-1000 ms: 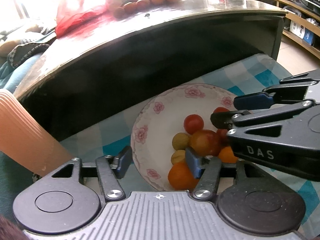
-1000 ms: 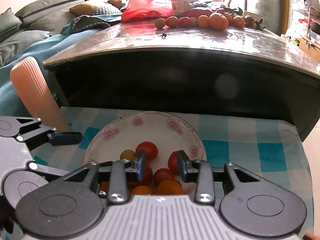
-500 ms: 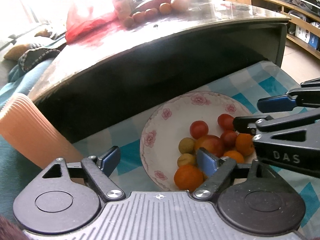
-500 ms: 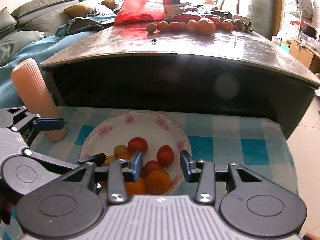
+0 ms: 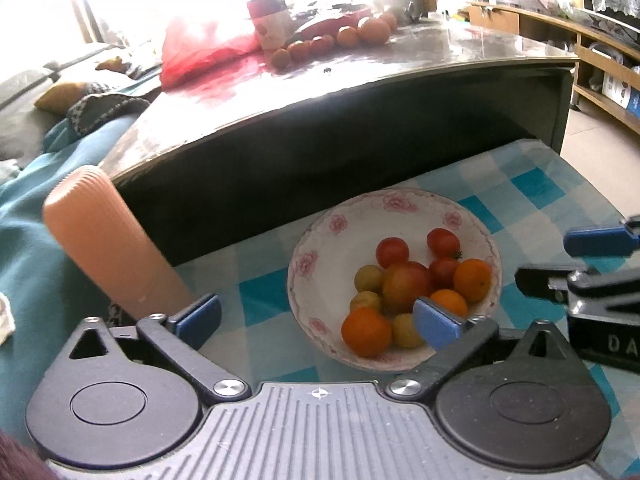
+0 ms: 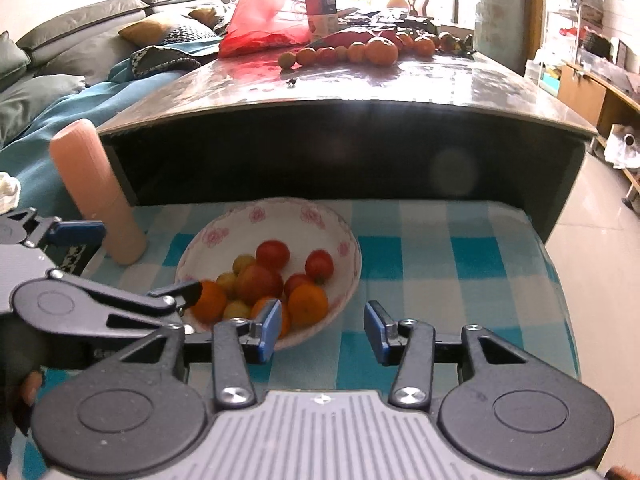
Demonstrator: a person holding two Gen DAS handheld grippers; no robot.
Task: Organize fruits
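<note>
The floral bowl sits on the checked cloth close under the overhanging edge of the dark bench, holding tomatoes, oranges and small yellow fruits. The left gripper hangs over the bowl's near rim, jaws wide apart and empty. The right gripper hovers beside the bowl, jaws apart and empty, with bare cloth stretching to the right edge. A ribbed peach cylinder stands left of the bowl. Only the right view shows the sofa cushions clearly; both show more fruit lined up on the benchtop by a red bag.
</note>
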